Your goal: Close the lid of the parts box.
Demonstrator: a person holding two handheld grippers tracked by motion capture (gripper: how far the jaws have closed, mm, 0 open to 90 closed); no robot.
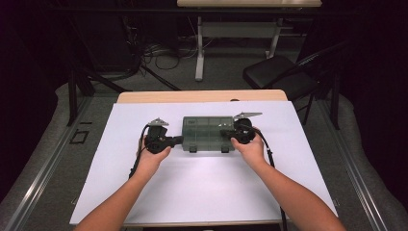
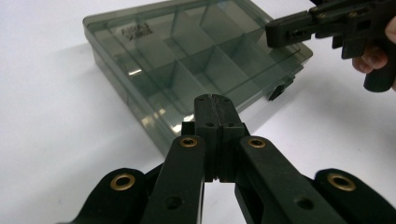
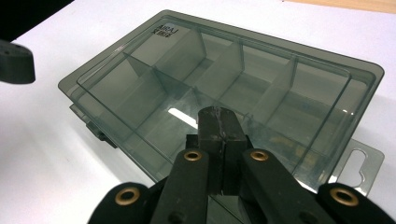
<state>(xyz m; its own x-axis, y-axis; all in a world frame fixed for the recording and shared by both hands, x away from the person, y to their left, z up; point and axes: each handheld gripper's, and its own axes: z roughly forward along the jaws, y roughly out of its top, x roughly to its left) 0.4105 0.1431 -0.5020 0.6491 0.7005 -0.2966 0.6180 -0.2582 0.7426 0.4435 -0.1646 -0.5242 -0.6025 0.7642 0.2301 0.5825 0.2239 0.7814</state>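
Observation:
A smoky see-through compartment box (image 1: 204,126) lies lid down in the middle of the white table sheet (image 1: 202,183). Its dividers show through the lid (image 2: 187,56) (image 3: 261,79), and I see nothing in the compartments. My left gripper (image 1: 180,140) is shut, its tips (image 2: 215,99) at the box's left end near the front corner. My right gripper (image 1: 223,133) is shut too, its tips (image 3: 218,114) over the lid at the right end. Nothing is held between either pair of jaws. The right gripper (image 2: 280,35) also appears in the left gripper view, over the far end.
Two dark latches (image 1: 192,149) (image 1: 224,149) sit on the box's near side, and a clear hang tab (image 3: 362,161) sticks out at one end. A black chair (image 1: 284,77) stands beyond the table's far right corner, with a desk (image 1: 240,29) and floor cables behind.

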